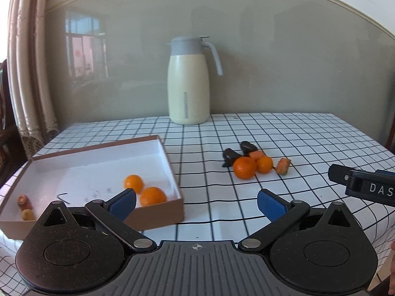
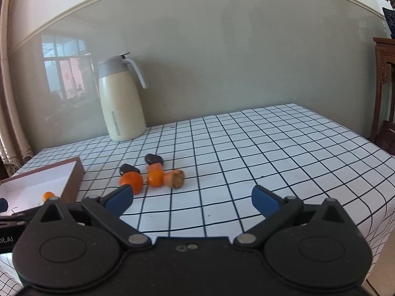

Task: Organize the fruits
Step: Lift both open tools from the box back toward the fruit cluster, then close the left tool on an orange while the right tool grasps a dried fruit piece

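both my left gripper and right gripper hang spread apart, empty. two oranges sit in the box; the loose pile is tight, so grabbing one orange may scatter its neighbours.

— In the box?
— Two oranges, side by side, near right wall; carrot stubs at left corner.
— On the desk?
— Two oranges, carrot pieces, two dark fruits, clustered, touching.
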`<state>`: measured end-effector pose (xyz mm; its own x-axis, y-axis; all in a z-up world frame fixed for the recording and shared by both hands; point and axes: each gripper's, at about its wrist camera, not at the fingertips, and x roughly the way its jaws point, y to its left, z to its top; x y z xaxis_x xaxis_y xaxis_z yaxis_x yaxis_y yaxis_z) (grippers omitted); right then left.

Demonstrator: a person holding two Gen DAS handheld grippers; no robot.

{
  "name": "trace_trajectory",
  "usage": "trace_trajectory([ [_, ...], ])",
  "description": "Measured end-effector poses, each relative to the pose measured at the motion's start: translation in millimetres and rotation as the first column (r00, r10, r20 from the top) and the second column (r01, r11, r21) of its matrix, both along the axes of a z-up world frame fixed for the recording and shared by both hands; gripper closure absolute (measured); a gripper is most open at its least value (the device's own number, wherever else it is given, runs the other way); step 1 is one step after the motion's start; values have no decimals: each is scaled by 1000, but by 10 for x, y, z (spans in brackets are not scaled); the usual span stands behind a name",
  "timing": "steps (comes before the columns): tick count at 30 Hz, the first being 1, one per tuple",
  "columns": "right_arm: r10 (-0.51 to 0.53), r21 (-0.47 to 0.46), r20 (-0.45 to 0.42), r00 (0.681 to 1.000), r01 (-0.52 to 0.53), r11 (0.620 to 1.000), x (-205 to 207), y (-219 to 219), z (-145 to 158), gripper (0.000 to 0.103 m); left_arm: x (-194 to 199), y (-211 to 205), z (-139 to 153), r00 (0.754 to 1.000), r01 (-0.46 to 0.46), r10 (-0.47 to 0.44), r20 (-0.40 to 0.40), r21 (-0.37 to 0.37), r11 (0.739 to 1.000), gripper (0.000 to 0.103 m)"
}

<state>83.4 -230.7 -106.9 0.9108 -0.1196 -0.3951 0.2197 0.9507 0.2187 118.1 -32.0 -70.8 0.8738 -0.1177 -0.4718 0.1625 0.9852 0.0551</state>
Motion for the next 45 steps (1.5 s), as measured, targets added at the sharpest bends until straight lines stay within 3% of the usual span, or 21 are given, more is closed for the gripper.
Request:
trace_trajectory([
  [15, -7, 4, -14, 1000, 7, 1000, 198, -162, -116, 12, 278, -360, -181, 999, 39, -39, -35, 8, 999, 0],
  [26, -5, 20, -24, 1000, 6, 1000, 448, -250, -214, 19, 653, -575, -353, 998, 11, -10, -56, 12, 1000, 0],
  [40, 42, 55, -36, 998, -40, 998, 826, -273, -292, 33, 1020, -741, -528, 998, -8, 9, -65, 21, 1000, 0],
  [42, 42, 62, -35, 999, -40, 997, 851, -277, -298, 33, 1057, -762, -544, 998, -3, 4, -68, 22, 1000, 10],
  [45, 43, 72, -36, 998, -40, 997, 880, -292, -312, 33, 1126, -801, -575, 996, 8, -6, -91, 20, 1000, 14],
])
